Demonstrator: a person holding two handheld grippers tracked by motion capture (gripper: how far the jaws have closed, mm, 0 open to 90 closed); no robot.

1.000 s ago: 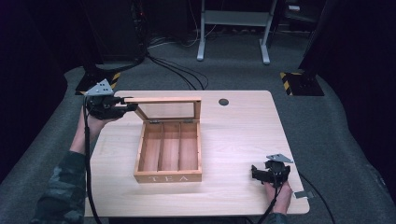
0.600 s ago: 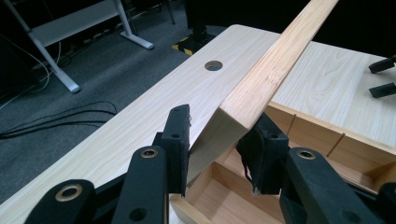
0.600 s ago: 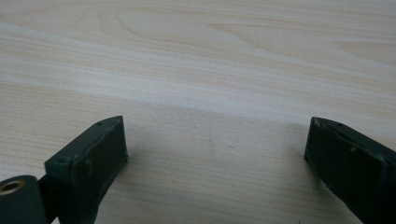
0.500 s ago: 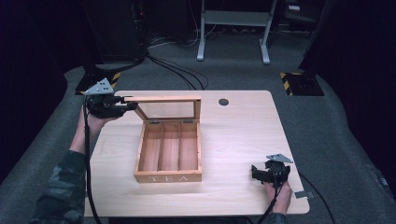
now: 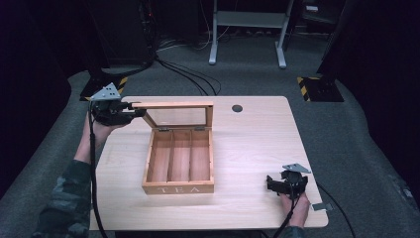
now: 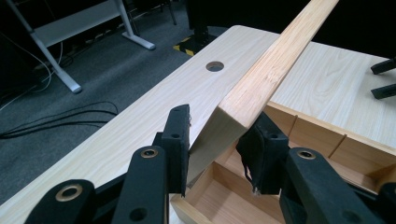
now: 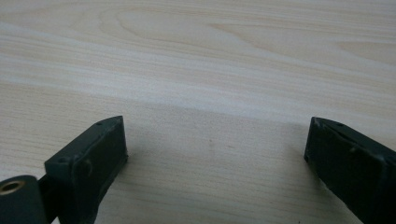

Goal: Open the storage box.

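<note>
Left hand-held gripper (image 5: pixel 132 110) sits at the far left corner of the pale wooden surface (image 5: pixel 257 144), and from where I watch its two black jaws are clamped on the free corner of the tea box lid (image 5: pixel 173 105). In the left gripper view that lid (image 6: pixel 261 77) runs up and away as a light wood bar, pinched between the black pads (image 6: pixel 180 135), one on each side. The lid stands raised, roughly upright, hinged at the far edge of the wooden tea box (image 5: pixel 179 163), which rests near the middle of the surface with the letters TEA on its near wall. I see three long compartments inside, and they look bare, though the picture is too small to be sure. The lid appears to have a clear pane in its frame. My right hand-held gripper (image 5: pixel 277 184) rests low at the near right edge of the surface, well apart from the box, its jaws spread wide with bare wood grain between them. A small round hole (image 5: pixel 237 108) sits in the surface near the far edge.
</note>
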